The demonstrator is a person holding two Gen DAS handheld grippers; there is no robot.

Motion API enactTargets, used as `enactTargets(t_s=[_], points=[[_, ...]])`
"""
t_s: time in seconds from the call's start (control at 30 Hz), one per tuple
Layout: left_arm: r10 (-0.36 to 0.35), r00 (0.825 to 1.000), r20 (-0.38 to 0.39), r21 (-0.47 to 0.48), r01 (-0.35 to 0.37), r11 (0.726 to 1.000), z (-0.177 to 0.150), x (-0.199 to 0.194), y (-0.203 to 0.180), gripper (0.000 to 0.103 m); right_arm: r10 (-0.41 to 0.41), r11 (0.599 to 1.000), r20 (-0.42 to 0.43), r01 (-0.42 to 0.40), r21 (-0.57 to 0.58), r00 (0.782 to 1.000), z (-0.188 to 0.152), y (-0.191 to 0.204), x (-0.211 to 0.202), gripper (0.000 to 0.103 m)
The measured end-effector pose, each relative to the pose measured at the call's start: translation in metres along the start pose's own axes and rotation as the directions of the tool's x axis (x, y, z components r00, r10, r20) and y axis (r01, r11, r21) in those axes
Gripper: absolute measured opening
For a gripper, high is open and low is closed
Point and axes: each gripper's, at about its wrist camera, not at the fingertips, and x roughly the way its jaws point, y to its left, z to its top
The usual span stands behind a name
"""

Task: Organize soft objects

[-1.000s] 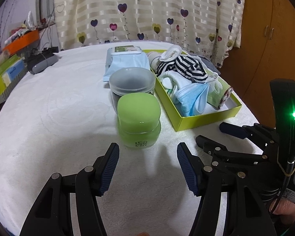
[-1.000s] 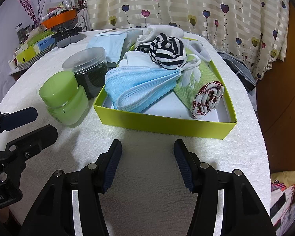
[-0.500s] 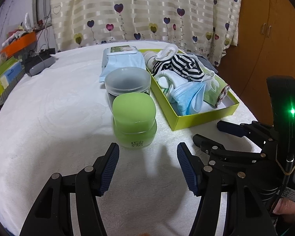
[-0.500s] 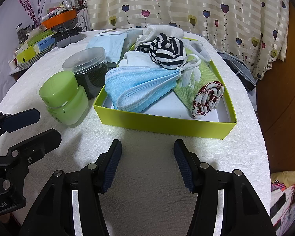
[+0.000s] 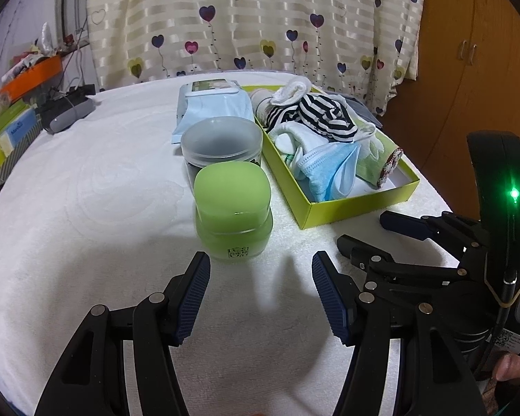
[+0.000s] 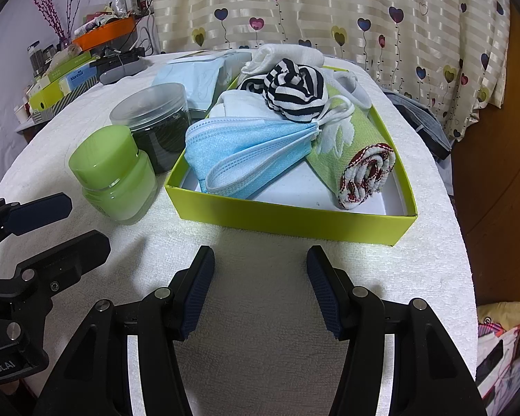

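A lime-green box (image 6: 294,216) (image 5: 350,202) on the white towel-covered table holds a blue face mask (image 6: 246,145) (image 5: 329,170), a black-and-white striped sock ball (image 6: 294,90) (image 5: 324,118), white socks (image 6: 284,53) and a rolled green towel (image 6: 360,152). My right gripper (image 6: 260,287) stands open over bare towel just in front of the box, nothing between its fingers. My left gripper (image 5: 260,294) is open too, just short of the green jar (image 5: 233,209), and it shows at the left edge of the right wrist view (image 6: 48,228).
A clear-lidded dark jar (image 5: 222,144) stands behind the green jar (image 6: 114,173), a pack of wipes (image 5: 213,107) behind that. Clutter with boxes and an orange tray (image 6: 104,34) lies far left. A wooden cabinet (image 5: 468,52) stands right; the table edge (image 6: 461,242) drops off on the right.
In the left wrist view the jars and the box slid slightly left and then back. The right wrist view is unchanged. Both grippers stay open.
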Motion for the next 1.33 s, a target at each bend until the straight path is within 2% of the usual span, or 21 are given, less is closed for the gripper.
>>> enactTargets(t_s=[0.43, 1.33], points=[[0.011, 1.0, -0.004, 0.016, -0.011, 1.0, 0.0002, -0.0011, -0.0044, 0.061, 0.0, 1.0, 0.0, 0.0, 0.0, 1.0, 0.0, 0.0001, 0.0, 0.057], [-0.01, 1.0, -0.002, 0.039, 0.01, 0.999, 0.0021, 0.0013, -0.0036, 0.061, -0.001, 1.0, 0.0, 0.001, 0.0, 1.0, 0.0003, 0.0006, 0.0003, 0.057]])
